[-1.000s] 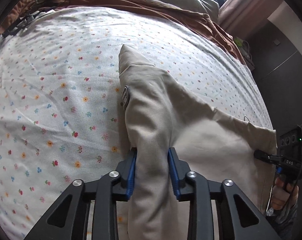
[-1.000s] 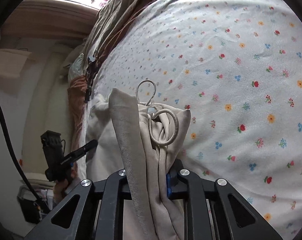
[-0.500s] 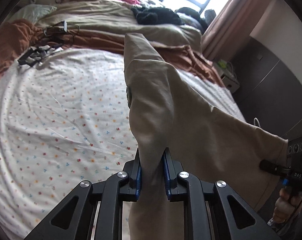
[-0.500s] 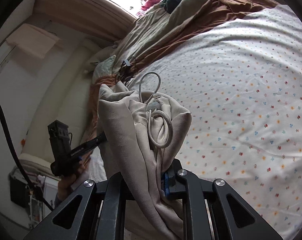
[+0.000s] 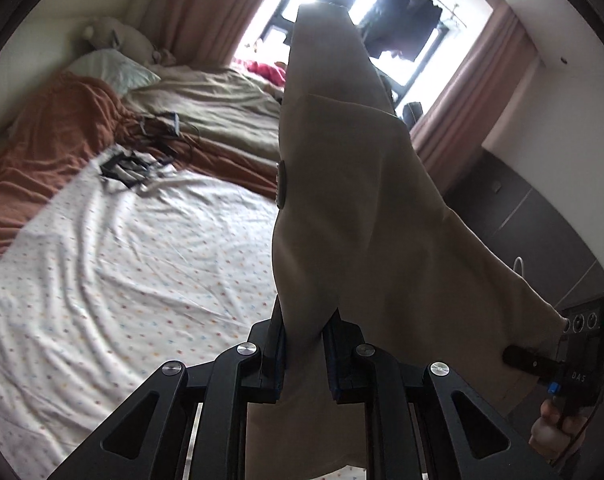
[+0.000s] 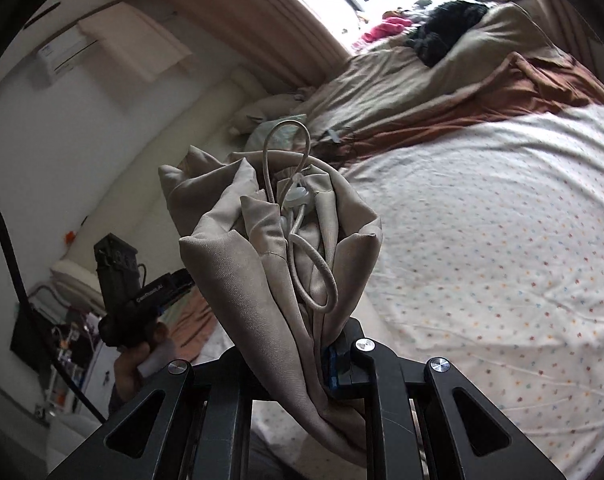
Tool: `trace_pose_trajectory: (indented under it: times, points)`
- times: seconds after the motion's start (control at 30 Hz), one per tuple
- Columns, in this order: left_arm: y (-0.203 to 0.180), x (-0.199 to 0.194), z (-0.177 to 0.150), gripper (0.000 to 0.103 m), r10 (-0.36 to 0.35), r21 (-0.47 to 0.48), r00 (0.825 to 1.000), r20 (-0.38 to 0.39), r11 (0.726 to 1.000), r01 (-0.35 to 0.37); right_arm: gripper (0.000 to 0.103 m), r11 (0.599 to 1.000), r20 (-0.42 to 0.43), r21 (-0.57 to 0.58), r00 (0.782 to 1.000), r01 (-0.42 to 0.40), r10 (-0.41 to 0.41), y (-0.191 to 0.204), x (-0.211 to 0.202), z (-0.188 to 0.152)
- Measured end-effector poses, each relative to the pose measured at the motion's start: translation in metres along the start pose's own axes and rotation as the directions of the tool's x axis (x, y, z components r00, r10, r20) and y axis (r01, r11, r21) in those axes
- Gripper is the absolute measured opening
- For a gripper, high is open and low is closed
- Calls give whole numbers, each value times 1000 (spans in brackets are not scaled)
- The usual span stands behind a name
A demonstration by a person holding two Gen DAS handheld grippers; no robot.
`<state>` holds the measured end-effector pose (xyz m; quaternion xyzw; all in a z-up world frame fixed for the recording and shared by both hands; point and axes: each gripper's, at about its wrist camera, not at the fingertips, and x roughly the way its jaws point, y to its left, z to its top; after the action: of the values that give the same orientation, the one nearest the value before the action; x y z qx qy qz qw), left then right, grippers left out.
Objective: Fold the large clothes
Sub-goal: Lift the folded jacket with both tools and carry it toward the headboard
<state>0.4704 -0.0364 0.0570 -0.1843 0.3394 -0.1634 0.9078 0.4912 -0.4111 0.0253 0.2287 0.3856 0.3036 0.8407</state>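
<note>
**Garment lifted clear of the bed**

One second ago the beige garment [image 5: 342, 208] was lying on the flowered sheet [image 5: 121, 264]; now it is raised high above the sheet and is held stretched between both tools. The left gripper [image 5: 304, 354] is clenched on one bunched end, and the right gripper [image 6: 302, 356] is clenched on the other end, where the drawstring cord [image 6: 302, 248] hangs in a loop. Both cameras are now tilted up toward the window, away from the sheet. It is judged that the garment is being shaken out or spread, so that it can be laid flat on the sheet before any fold is made.
</note>
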Motion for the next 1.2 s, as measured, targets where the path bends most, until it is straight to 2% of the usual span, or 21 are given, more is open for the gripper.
trace_pose_trajectory:
  times: [0.27,0.63,0.73,0.8,0.93,1.0,1.2]
  points:
    - [39,-93,24,16,64,-26,992,111,998,-61,15,993,-22,-95,997,-71,69,91,31,1]
    - [109,-181,37,15,155,-76,967,201,987,-142,15,966,-91,-187,982,-178,164,201,96,-24]
    - [130,-198,40,15,223,-74,952,209,974,-212,15,956,-119,-209,976,-205,183,229,118,-32]
    - [146,-213,42,15,234,-95,947,220,971,-218,15,948,-135,-222,971,-226,200,249,136,-38]
    - [185,-247,48,14,282,-119,926,250,958,-259,15,928,-175,-244,954,-280,242,289,177,-48]
    - [204,-261,52,14,303,-134,917,260,952,-276,15,917,-196,-253,945,-308,263,306,197,-56]
    - [259,-300,58,14,398,-147,873,283,917,-370,15,877,-273,-258,901,-405,336,362,262,-81]
